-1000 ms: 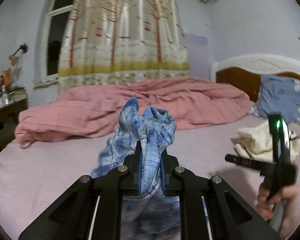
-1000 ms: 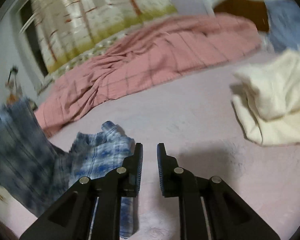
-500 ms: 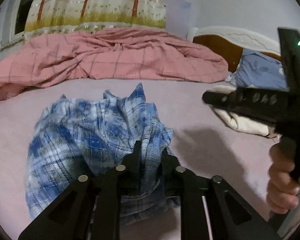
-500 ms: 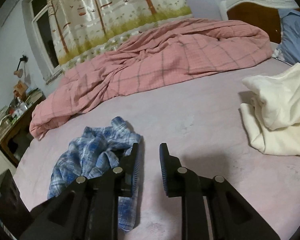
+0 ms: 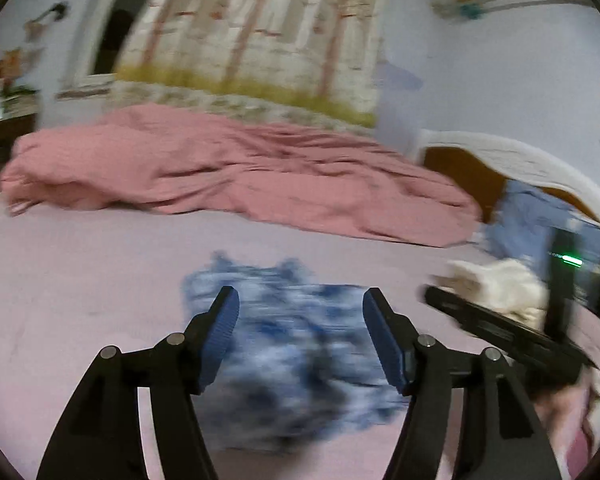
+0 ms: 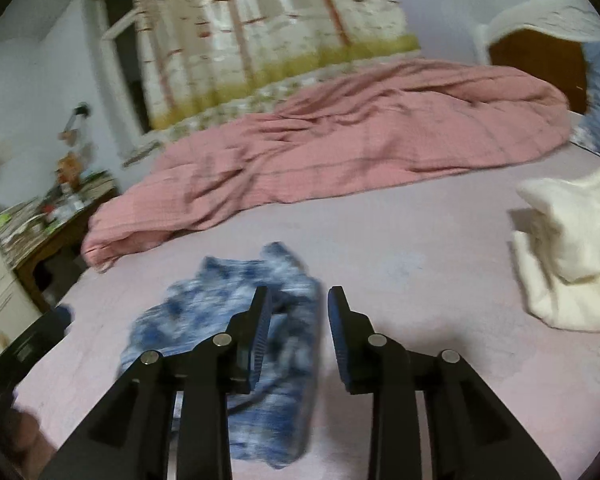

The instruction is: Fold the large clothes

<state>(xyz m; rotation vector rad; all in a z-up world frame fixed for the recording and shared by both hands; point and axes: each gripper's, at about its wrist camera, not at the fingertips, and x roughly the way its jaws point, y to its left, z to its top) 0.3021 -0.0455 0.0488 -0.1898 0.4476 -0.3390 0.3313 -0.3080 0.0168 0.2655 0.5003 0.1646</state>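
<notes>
Two grippers are working over one crumpled blue-and-white plaid cloth garment (image 5: 296, 360), which is lying in a loose heap on the pale pink bed sheet (image 5: 80, 280), near the front edge, well apart from the rumpled pink quilt (image 5: 228, 172) behind it. Judged from its bunched state, folding proper is not yet begun; the garment appears set down here so that it can be spread on bare sheet. The left gripper (image 5: 298, 330) is standing with its jaws wide and opening; the cloth is showing between and below them, but no pad is pressing on it. The right gripper (image 6: 294, 328) is holding its jaws narrow yet opening, with the garment's right edge lying beneath the gap, unpinched. A cream knitted garment (image 6: 572, 248) is waiting to the right, apart. Against the earlier frames, the left jaws were clamping a raised fold of the plaid cloth; that fold is now released and the cloth is lying flatter on the sheet
</notes>
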